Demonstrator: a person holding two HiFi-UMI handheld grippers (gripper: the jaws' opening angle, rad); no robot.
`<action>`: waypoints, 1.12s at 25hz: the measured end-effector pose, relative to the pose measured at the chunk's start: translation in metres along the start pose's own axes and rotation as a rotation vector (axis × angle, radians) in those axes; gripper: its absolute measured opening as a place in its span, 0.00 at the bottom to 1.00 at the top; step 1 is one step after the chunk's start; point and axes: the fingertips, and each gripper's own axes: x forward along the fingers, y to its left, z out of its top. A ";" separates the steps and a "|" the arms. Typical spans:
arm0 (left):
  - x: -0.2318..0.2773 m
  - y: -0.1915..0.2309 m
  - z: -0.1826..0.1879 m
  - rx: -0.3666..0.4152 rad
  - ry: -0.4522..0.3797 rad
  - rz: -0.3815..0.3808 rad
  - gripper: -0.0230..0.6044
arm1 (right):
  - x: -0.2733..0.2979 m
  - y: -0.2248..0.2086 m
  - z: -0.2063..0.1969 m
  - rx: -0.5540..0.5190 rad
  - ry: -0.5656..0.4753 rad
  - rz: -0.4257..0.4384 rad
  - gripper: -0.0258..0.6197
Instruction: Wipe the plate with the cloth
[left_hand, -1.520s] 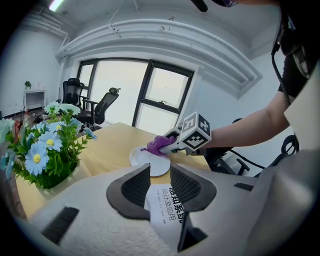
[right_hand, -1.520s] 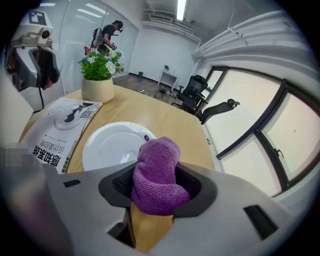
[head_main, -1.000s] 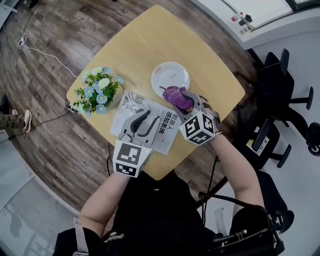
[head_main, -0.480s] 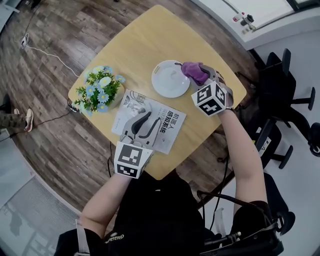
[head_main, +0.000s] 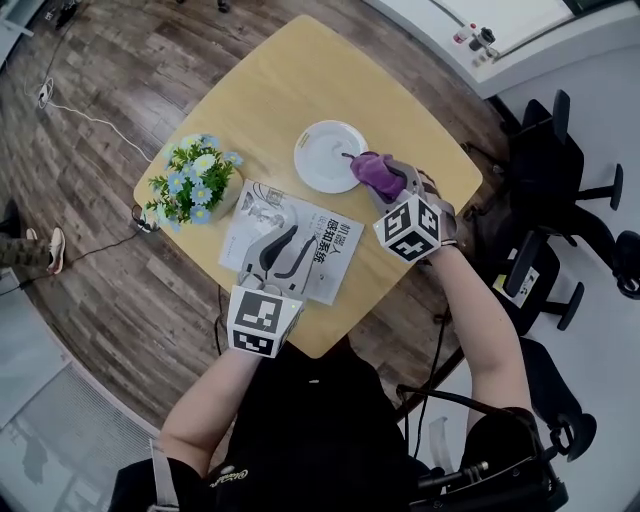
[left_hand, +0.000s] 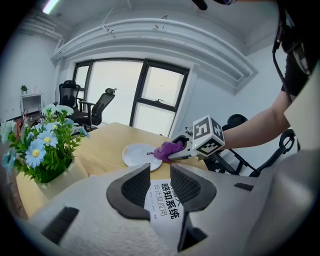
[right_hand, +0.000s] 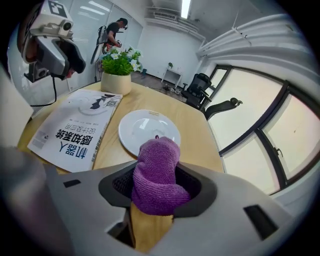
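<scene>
A white plate (head_main: 328, 155) lies on the wooden table (head_main: 270, 90); it also shows as the plate (right_hand: 145, 130) and the plate (left_hand: 136, 152). My right gripper (head_main: 385, 178) is shut on a bunched purple cloth (head_main: 375, 173), held at the plate's right rim. In the right gripper view the cloth (right_hand: 157, 175) fills the jaws of the right gripper (right_hand: 159, 187), just short of the plate. My left gripper (head_main: 283, 250) hovers open over a booklet (head_main: 330, 250), nothing between the jaws of the left gripper (left_hand: 160, 187).
A pot of blue and white flowers (head_main: 195, 180) stands at the table's left corner. The booklet (right_hand: 70, 130) lies left of the plate. Office chairs (head_main: 560, 170) stand to the right of the table. A person (right_hand: 114, 32) stands far off.
My right gripper with the cloth swung from the plate's near edge up to its far right rim, then came back down to the right rim. The left gripper stayed put.
</scene>
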 end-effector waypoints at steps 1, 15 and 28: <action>-0.002 -0.002 0.000 0.003 0.000 -0.003 0.24 | -0.002 0.008 0.000 -0.005 -0.001 0.010 0.32; -0.064 -0.015 0.049 0.059 -0.099 0.040 0.24 | -0.126 0.037 0.097 0.371 -0.357 0.021 0.32; -0.132 -0.045 0.165 0.206 -0.345 0.073 0.24 | -0.304 0.033 0.155 0.593 -0.775 -0.170 0.32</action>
